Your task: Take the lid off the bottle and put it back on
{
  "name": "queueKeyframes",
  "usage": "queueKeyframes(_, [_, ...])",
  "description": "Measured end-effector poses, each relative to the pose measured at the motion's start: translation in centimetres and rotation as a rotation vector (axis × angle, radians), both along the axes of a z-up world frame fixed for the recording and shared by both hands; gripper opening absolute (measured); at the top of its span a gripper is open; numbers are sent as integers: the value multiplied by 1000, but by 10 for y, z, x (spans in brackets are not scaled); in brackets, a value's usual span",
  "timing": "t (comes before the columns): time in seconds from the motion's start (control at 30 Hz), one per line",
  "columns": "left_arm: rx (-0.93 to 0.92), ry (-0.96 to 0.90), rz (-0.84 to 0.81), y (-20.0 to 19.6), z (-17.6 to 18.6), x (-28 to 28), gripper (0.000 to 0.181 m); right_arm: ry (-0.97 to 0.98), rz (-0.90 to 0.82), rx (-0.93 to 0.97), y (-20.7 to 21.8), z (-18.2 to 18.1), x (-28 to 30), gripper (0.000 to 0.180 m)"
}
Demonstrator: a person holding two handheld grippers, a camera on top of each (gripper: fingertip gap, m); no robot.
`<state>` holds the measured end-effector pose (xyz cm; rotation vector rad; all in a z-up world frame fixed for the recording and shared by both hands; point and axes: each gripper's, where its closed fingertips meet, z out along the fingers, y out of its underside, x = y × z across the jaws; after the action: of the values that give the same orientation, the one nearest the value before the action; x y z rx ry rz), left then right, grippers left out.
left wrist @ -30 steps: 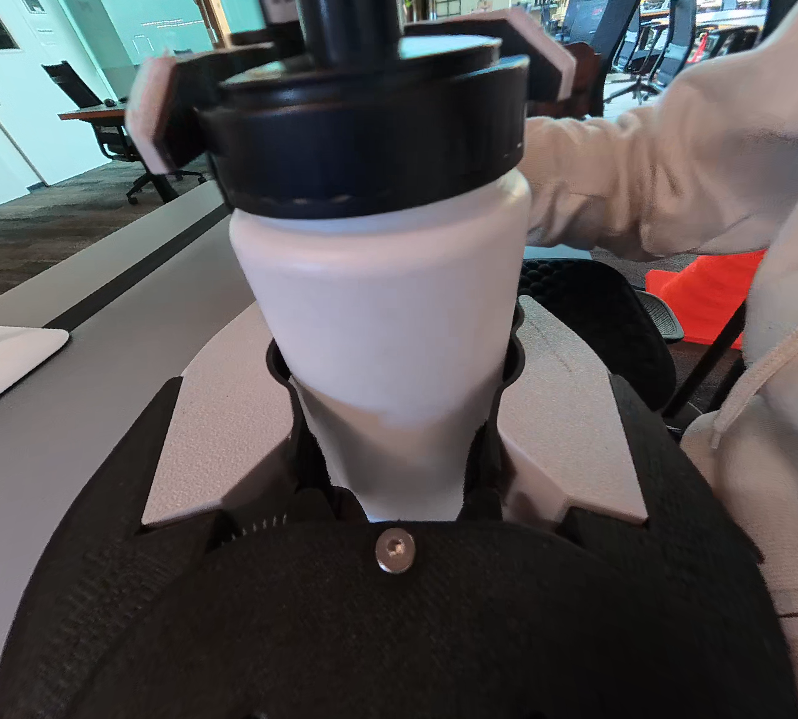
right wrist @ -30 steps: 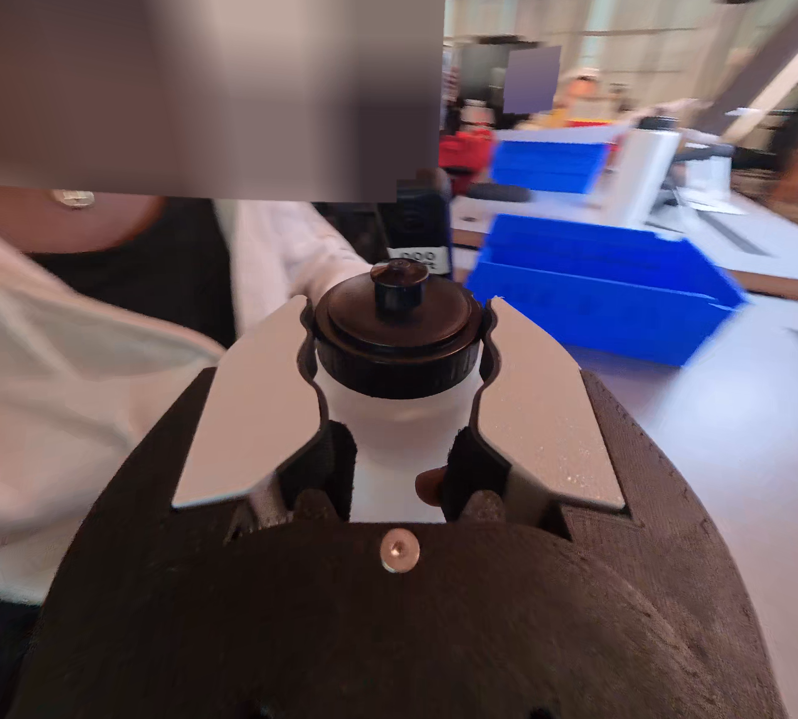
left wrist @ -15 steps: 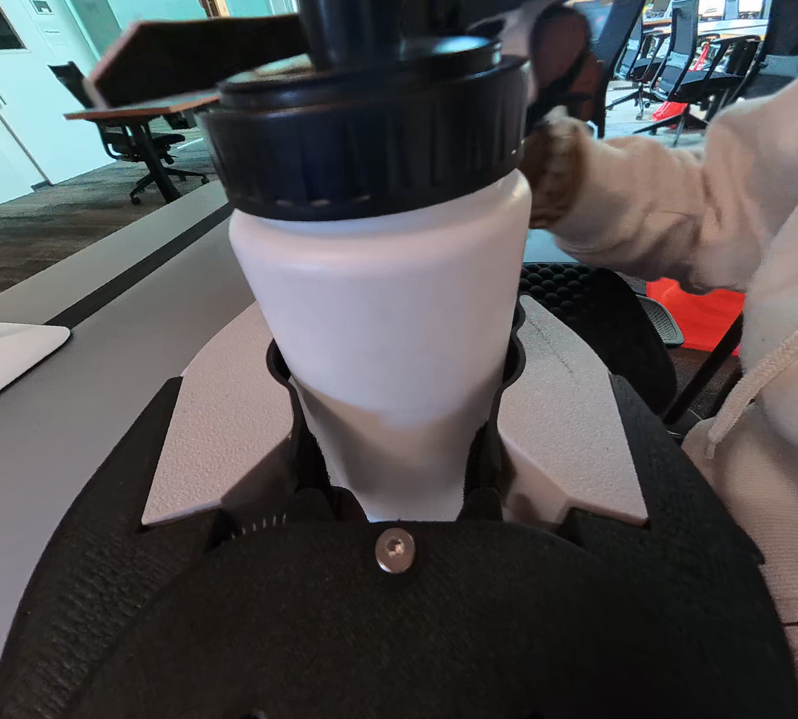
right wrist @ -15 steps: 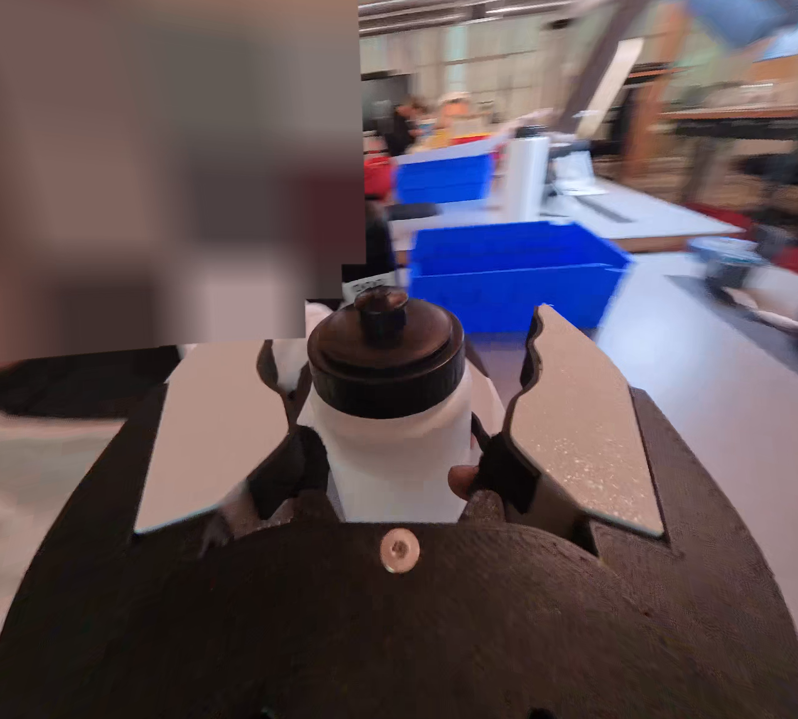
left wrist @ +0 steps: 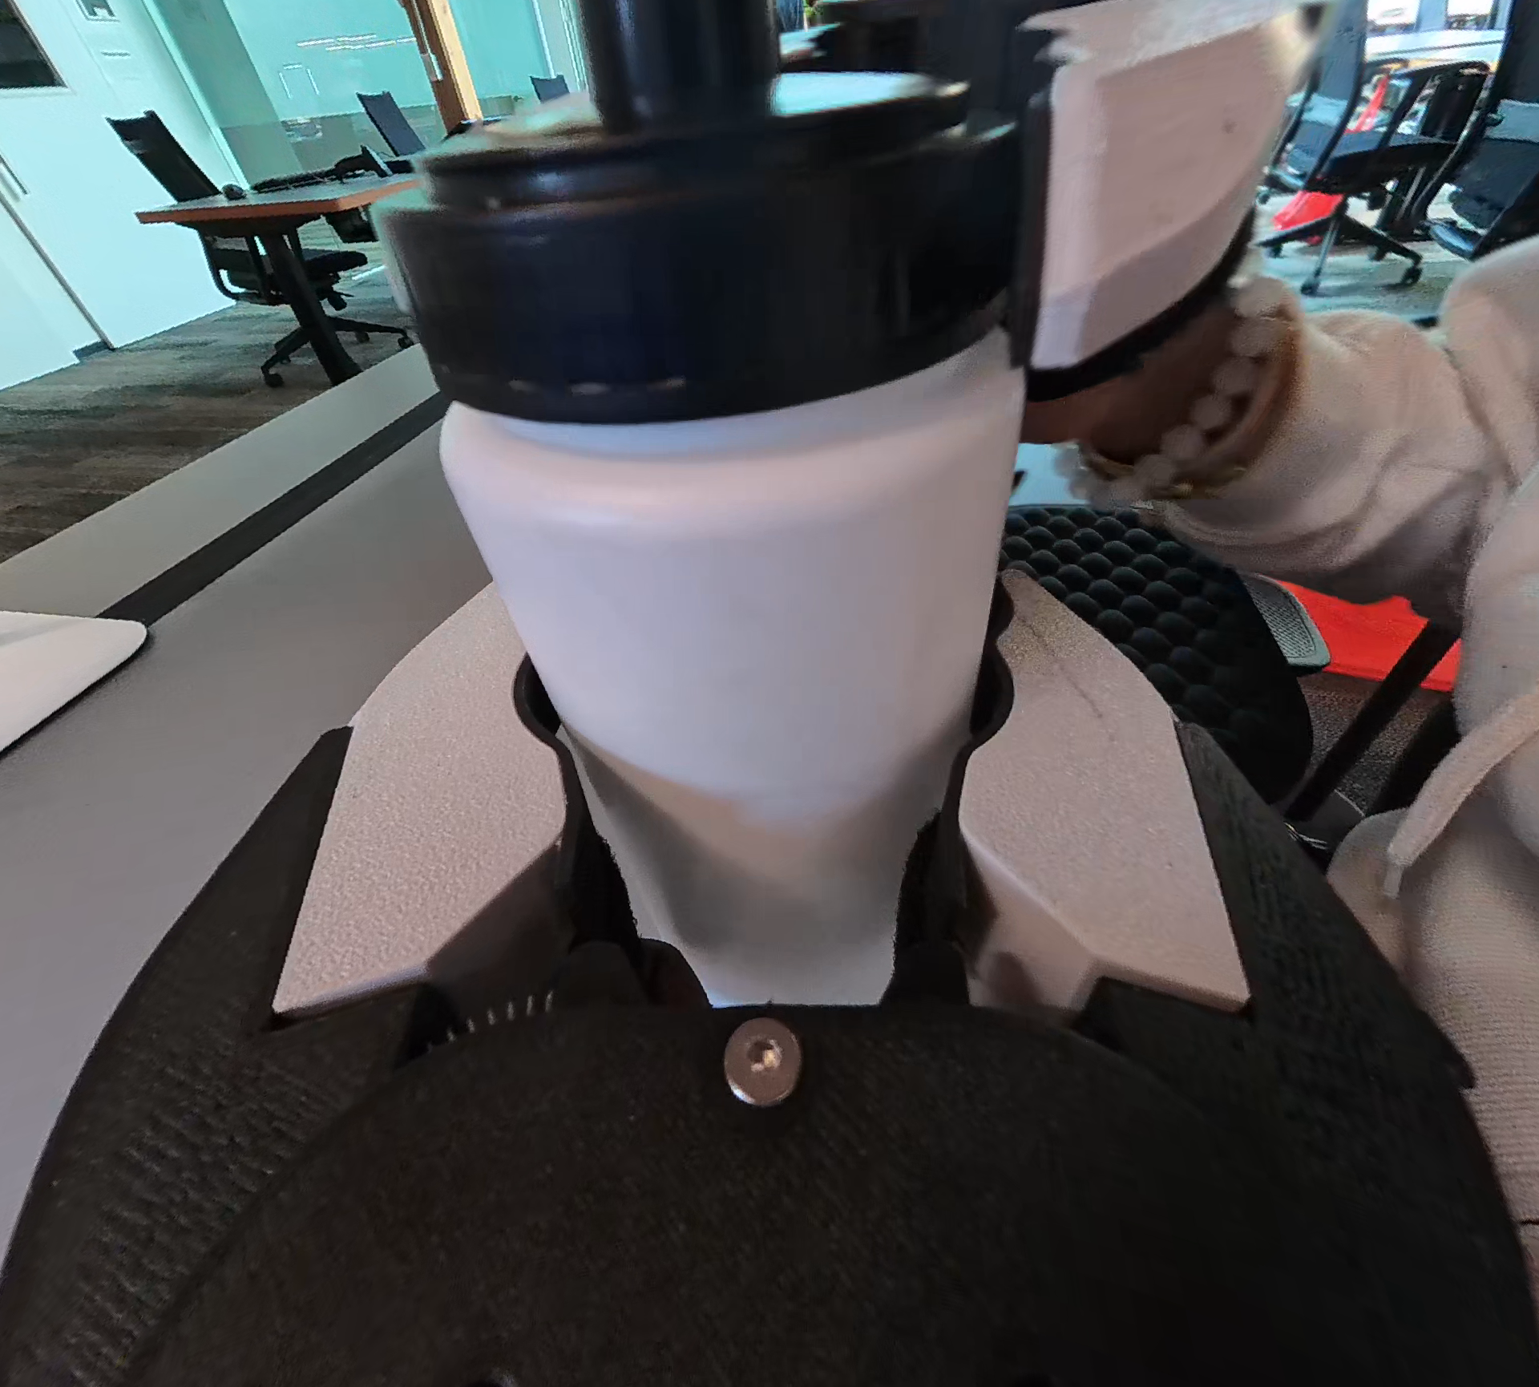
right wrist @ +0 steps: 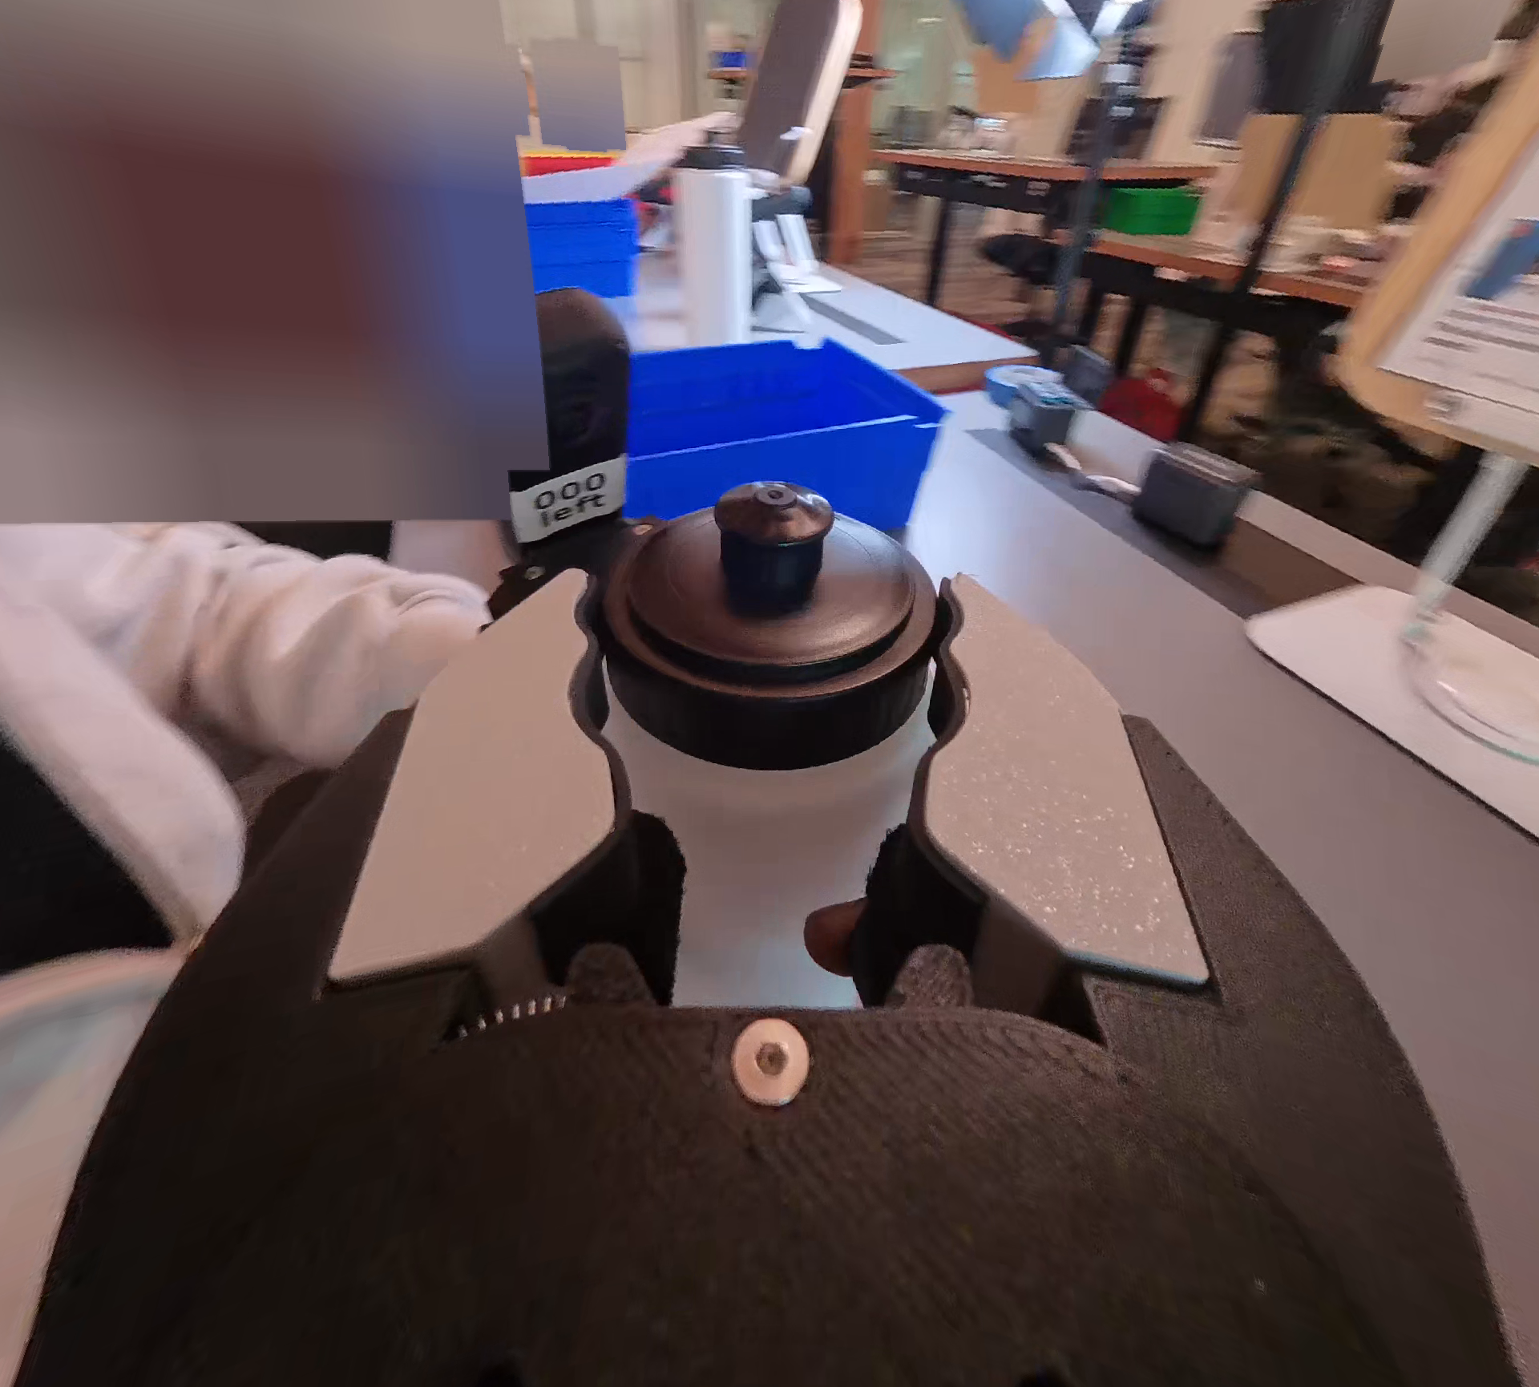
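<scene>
Left wrist view: the left claw (left wrist: 762, 806) is clamped round the lower body of the white bottle (left wrist: 733, 597), holding it upright above the grey surface (left wrist: 166, 764). The black lid (left wrist: 699, 281) sits on the neck, a bit blurred, and one finger of the right claw shows against its right edge. Right wrist view: the right claw (right wrist: 770, 647) has both fingers (right wrist: 1041, 772) pressed on the lid's rim, so it's clamped on the lid. Can't tell if this is the unscrewing or the screwing back on, since the lid looks seated either way. A blue bin (right wrist: 774, 414) sits behind.
</scene>
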<state>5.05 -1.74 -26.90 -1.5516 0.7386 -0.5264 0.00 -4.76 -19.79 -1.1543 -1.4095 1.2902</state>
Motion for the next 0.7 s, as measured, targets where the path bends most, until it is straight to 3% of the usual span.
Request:
queueKeyframes(0.27, [0,-2,-33,-3,0,6,98,107,773,-70,-15,4,16,76])
queueKeyframes(0.37, [-6,-19,-26,-2,0,3,98,108,943,-129,-16,5,16,76])
queueKeyframes(0.47, [-9,-22,-20,-1,0,0,98,51,888,-152,-14,3,8,83])
queueKeyframes(0.53, [-8,-14,-18,-1,0,2,98,52,737,-180,-6,8,5,98])
queueKeyframes(0.7, [-7,-10,-11,-1,0,2,98,33,365,-281,0,12,16,99])
